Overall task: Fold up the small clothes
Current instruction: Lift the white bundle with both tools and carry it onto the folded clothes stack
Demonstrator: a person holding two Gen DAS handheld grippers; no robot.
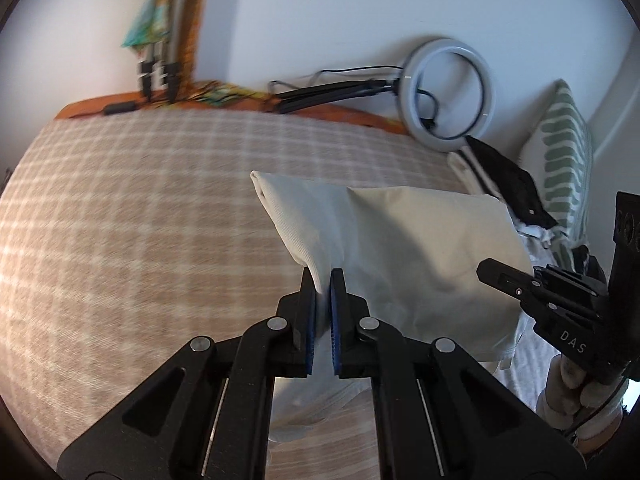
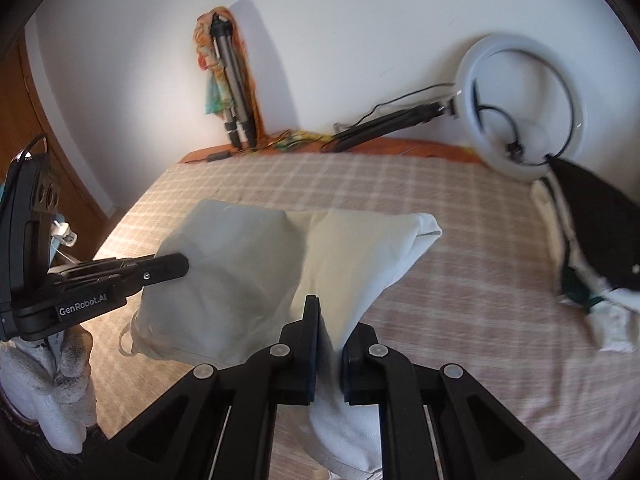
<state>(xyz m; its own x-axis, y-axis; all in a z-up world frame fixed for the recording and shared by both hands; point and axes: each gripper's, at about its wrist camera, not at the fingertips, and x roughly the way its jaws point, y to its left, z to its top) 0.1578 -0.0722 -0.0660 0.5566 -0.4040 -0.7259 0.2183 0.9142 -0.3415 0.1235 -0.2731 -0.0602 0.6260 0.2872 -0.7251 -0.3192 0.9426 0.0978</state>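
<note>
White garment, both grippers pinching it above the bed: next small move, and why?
Probably carry the held edge forward and lower it onto the far half. The left gripper and right gripper are each shut on the white garment, which hangs lifted and draped above the checked blanket, so the fold looks half done. Release only once it lies flat.

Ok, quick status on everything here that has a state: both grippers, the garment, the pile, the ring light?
Left gripper: shut on cream garment.
Right gripper: shut on cream garment.
Cream garment: lifted off the checked bedspread, partly folded.
Clothes pile: unfolded, heaped at the bed's right.
Ring light: lying against the wall, apparently unlit.
</note>
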